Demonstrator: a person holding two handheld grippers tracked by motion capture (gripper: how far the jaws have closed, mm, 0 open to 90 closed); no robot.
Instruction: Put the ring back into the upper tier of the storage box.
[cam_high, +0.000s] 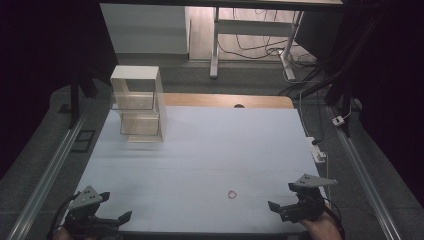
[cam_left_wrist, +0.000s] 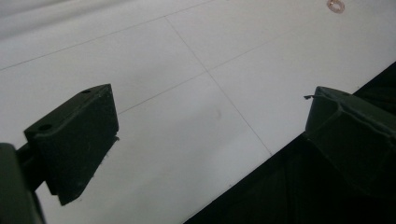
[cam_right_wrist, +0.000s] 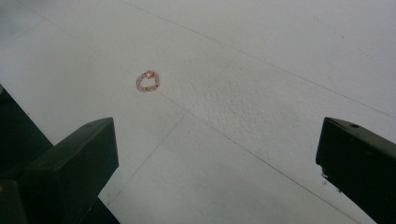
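Looking down from the high view, a pale bench (cam_high: 200, 150) covered in a light sheet takes up the middle of the frame. A small pink beaded ring (cam_high: 232, 194) lies flat on the sheet in the lower middle, a little right of centre, touching nothing else. At the lower right, the right hand-held gripper (cam_high: 282, 207) sits at the bench's near edge, its jaws pointing left toward the ring but well short of it. At the lower left corner, the left hand-held gripper (cam_high: 117, 220) rests at the same near edge, far from the ring.

In the right gripper view, the right hand-held gripper (cam_right_wrist: 217, 154) has its two black jaws spread wide with nothing between them. The beaded ring (cam_right_wrist: 148, 80) lies ahead of them, in the upper left of the frame.

In the left gripper view, the left hand-held gripper (cam_left_wrist: 210, 135) is likewise wide open and empty, with bare sheet between its jaws. The ring (cam_left_wrist: 335, 5) appears tiny at the top right edge.

In the upper left of the high view, a clear stepped display stand (cam_high: 138, 102) with a white top stands upright on the bench, well apart from the ring.
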